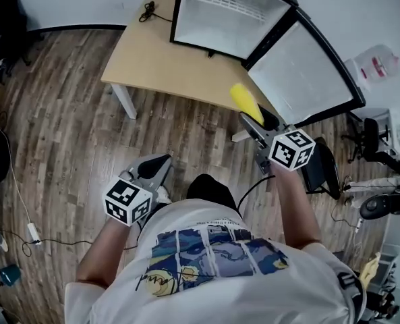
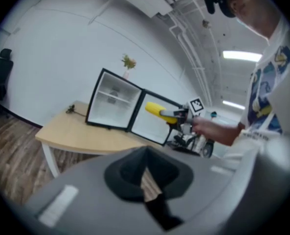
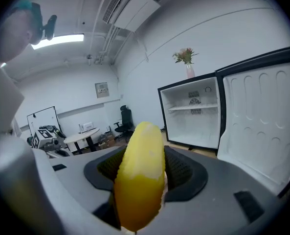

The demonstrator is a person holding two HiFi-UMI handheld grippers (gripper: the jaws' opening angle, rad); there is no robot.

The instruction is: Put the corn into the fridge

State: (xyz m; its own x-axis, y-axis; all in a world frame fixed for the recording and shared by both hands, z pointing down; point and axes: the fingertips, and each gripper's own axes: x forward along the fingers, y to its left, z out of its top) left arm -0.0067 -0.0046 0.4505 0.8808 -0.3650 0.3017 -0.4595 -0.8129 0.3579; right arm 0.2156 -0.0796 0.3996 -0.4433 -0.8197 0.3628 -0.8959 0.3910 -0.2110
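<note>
Yellow corn in right tool, before open fridge on wooden table

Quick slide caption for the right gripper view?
Right gripper clamped on the yellow corn, pointing toward the open fridge.

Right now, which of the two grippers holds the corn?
The right gripper: its jaws are clamped on the yellow corn, while the left gripper is shut with nothing in it.
</note>
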